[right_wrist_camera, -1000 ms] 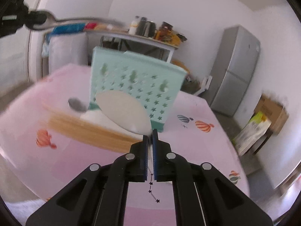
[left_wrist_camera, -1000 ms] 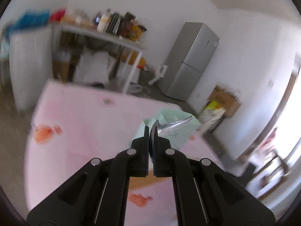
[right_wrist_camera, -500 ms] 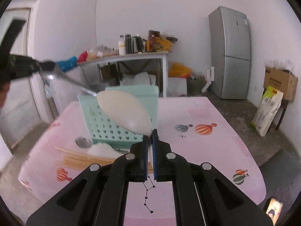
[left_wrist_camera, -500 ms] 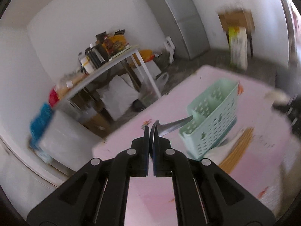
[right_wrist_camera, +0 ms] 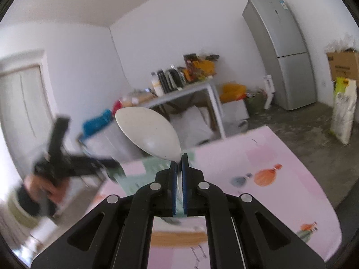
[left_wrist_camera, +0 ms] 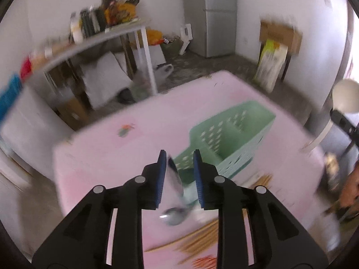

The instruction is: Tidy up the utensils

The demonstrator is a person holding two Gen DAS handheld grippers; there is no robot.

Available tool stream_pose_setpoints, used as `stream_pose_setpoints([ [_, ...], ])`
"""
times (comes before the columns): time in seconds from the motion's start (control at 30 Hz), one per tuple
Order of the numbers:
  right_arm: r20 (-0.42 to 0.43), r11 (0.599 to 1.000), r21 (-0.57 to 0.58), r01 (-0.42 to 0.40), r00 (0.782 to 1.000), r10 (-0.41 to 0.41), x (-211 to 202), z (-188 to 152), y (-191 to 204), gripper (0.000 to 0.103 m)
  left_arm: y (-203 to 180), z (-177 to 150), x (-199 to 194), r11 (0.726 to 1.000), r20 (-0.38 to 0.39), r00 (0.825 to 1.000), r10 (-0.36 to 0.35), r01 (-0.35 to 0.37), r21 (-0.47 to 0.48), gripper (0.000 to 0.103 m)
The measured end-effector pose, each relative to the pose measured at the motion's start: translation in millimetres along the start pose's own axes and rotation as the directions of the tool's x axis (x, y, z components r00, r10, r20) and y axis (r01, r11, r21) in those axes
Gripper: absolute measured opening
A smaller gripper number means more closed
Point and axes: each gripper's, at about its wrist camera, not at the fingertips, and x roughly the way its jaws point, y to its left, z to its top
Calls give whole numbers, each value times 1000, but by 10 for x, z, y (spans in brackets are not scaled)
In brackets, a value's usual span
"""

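My left gripper (left_wrist_camera: pixel 179 157) hangs over the near end of the mint-green basket (left_wrist_camera: pixel 235 139), and its jaws are opening. A blurred metal utensil (left_wrist_camera: pixel 175 177) stands loose between them, close to the left pad, with a metal spoon bowl (left_wrist_camera: pixel 175 215) on the table just below. I cannot tell whether the two are one piece. My right gripper (right_wrist_camera: pixel 178 159) is shut on the handle of a white spoon (right_wrist_camera: pixel 148 134), held up in the air over the basket (right_wrist_camera: pixel 154 168). That spoon (left_wrist_camera: pixel 345 96) shows at the far right of the left wrist view.
The basket stands on a pink table (left_wrist_camera: pixel 112 157) with balloon prints. A bundle of wooden chopsticks (left_wrist_camera: pixel 202 242) lies in front of the basket. A person's hand (left_wrist_camera: pixel 350 190) holds the right gripper. Behind are a cluttered white shelf table (right_wrist_camera: pixel 190 89) and a fridge (right_wrist_camera: pixel 282 51).
The left gripper swung over the basket, tipped down and parted its jaws, so the metal utensil is no longer clamped. The right gripper rose and rolled with the white spoon still clamped.
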Motion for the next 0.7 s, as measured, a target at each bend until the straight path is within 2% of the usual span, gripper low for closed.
stream_pose_setpoints([
  [0.13, 61, 990, 40, -133, 990, 130, 83, 316, -11, 4, 252, -60, 29, 977, 77, 991, -106, 118, -179, 27],
  [0.27, 98, 976, 39, -216, 972, 212, 276, 541, 31, 4, 438, -184, -49, 945, 177, 976, -125, 172, -280, 33],
  [0.37, 95, 962, 54, -266, 961, 261, 527, 624, 36, 4, 479, -260, -93, 933, 222, 967, -126, 192, -305, 36],
  [0.5, 50, 946, 99, -309, 951, 306, 930, 616, 1, 4, 478, -359, -104, 928, 256, 958, -128, 207, -310, 39],
  [0.7, -20, 957, 143, -253, 966, 258, 1262, 371, -133, 4, 444, -428, -8, 929, 266, 955, -134, 215, -303, 40],
])
